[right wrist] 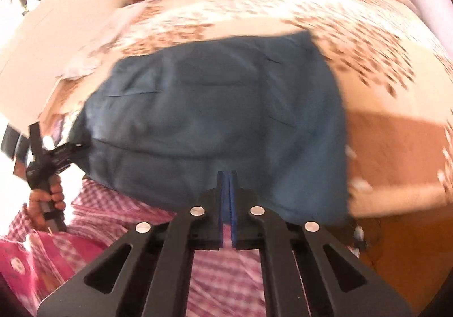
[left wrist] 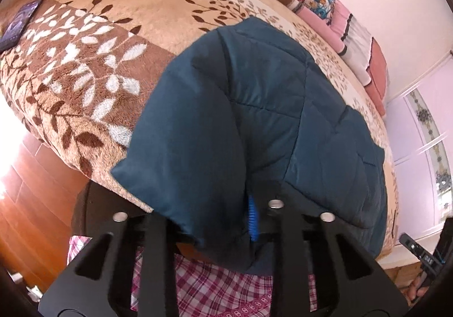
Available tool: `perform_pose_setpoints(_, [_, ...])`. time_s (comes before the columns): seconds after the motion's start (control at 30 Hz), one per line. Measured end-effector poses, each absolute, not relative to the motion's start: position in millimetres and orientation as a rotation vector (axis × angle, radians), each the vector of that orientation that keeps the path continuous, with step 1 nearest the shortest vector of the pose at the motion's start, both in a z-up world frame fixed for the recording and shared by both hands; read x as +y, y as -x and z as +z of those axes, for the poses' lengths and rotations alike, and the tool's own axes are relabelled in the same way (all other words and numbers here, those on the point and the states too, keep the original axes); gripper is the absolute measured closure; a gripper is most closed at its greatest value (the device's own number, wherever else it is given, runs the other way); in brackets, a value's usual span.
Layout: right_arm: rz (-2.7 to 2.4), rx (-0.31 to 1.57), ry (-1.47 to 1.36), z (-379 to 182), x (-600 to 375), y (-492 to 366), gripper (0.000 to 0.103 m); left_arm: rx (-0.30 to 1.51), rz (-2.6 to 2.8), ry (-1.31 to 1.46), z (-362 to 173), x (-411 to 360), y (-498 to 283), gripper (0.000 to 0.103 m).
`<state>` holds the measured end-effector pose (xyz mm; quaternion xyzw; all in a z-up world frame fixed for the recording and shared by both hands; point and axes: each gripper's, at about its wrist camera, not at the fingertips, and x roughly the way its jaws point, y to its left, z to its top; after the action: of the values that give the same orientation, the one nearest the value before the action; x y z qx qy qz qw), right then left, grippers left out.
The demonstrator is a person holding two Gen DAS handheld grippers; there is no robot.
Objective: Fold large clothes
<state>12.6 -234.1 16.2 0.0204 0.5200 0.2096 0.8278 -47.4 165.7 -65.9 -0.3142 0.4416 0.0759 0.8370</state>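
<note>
Left gripper [left wrist: 252, 215] jaws pinch the near edge of the teal quilted jacket [left wrist: 254, 107], keeping that side up. Jacket lies on the bed [left wrist: 158, 14], hanging over its edge. Right gripper [right wrist: 226, 189] jaws closed, apparently empty.

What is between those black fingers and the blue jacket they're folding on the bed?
Nothing visible. The left gripper already has a fold of the blue jacket between its fingers. The right gripper is shut just at the jacket's near edge, above the bed.
</note>
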Motion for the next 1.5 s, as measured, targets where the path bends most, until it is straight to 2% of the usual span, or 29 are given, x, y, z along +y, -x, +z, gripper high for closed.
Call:
perform_pose_setpoints(0.37, [0.587, 1.131, 0.144, -22, -105, -69, 0.1, 0.916, 0.139, 0.655, -61, 167, 54, 0.084])
perform_pose_setpoints(0.6, [0.534, 1.282, 0.123, -80, -90, -107, 0.103, 0.897, 0.104, 0.625, -54, 162, 60, 0.084])
perform_pose_setpoints(0.9, [0.563, 1.378, -0.001, -111, -99, -134, 0.103, 0.866, 0.064, 0.555, -38, 149, 59, 0.085])
perform_pose_setpoints(1.13, [0.568, 1.356, -0.024, -102, -120, -134, 0.103, 0.871, 0.077, 0.561, -39, 152, 60, 0.085])
perform_pose_setpoints(1.4, [0.598, 1.193, -0.107, -36, -142, -152, 0.103, 0.871, 0.076, 0.567, -38, 153, 62, 0.085])
perform_pose_setpoints(1.5, [0.561, 1.177, -0.08, -30, -134, -177, 0.103, 0.871, 0.075, 0.567, -38, 153, 63, 0.085])
